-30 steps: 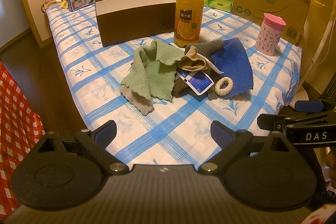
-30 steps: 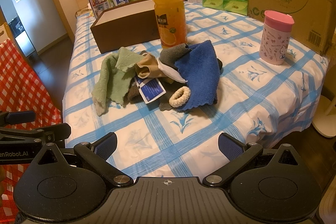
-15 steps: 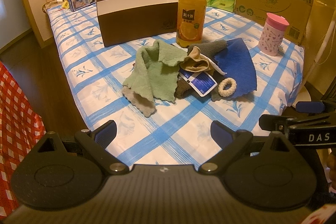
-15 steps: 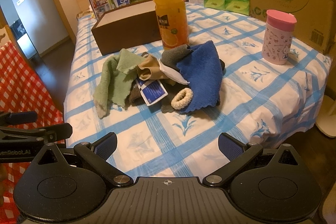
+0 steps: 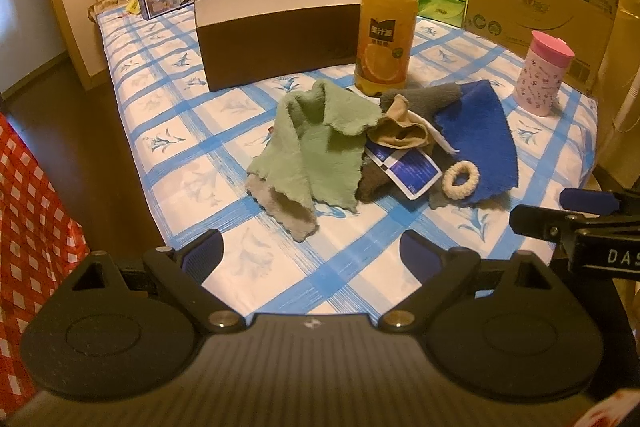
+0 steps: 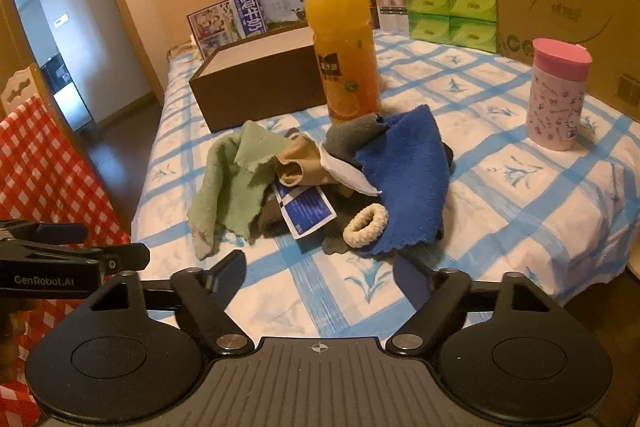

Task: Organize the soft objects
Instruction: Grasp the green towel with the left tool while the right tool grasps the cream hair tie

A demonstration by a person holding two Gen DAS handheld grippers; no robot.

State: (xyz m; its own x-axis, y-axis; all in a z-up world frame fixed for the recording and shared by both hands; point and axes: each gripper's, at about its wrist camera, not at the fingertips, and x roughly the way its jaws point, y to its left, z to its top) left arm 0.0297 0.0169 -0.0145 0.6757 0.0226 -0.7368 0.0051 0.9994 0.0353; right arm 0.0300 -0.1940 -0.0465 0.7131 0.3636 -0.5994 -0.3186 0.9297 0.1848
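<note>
Two open grippers hover short of the cloth pile on the table (image 5: 224, 163). Left view: left gripper (image 5: 310, 251), jaws apart, faces the green cloth (image 5: 320, 147), box (image 5: 276, 47) behind. Right view alone shows a doorway (image 6: 52, 27); right gripper (image 6: 320, 275), jaws apart, nears the blue cloth (image 6: 408, 179) and scrunchie (image 6: 366, 226).

Left gripper (image 5: 310, 253) jaws wide apart, bottom of frame, holding nothing. Cloth pile center frame: green cloth (image 5: 316, 147), blue cloth (image 5: 478, 143), scrunchie (image 5: 460, 179). Juice bottle (image 5: 386, 19) and brown box (image 5: 276, 39) behind on desk (image 5: 180, 155).

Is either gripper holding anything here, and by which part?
Nothing is held. The left gripper and right gripper are open, short of the cloth pile.
</note>
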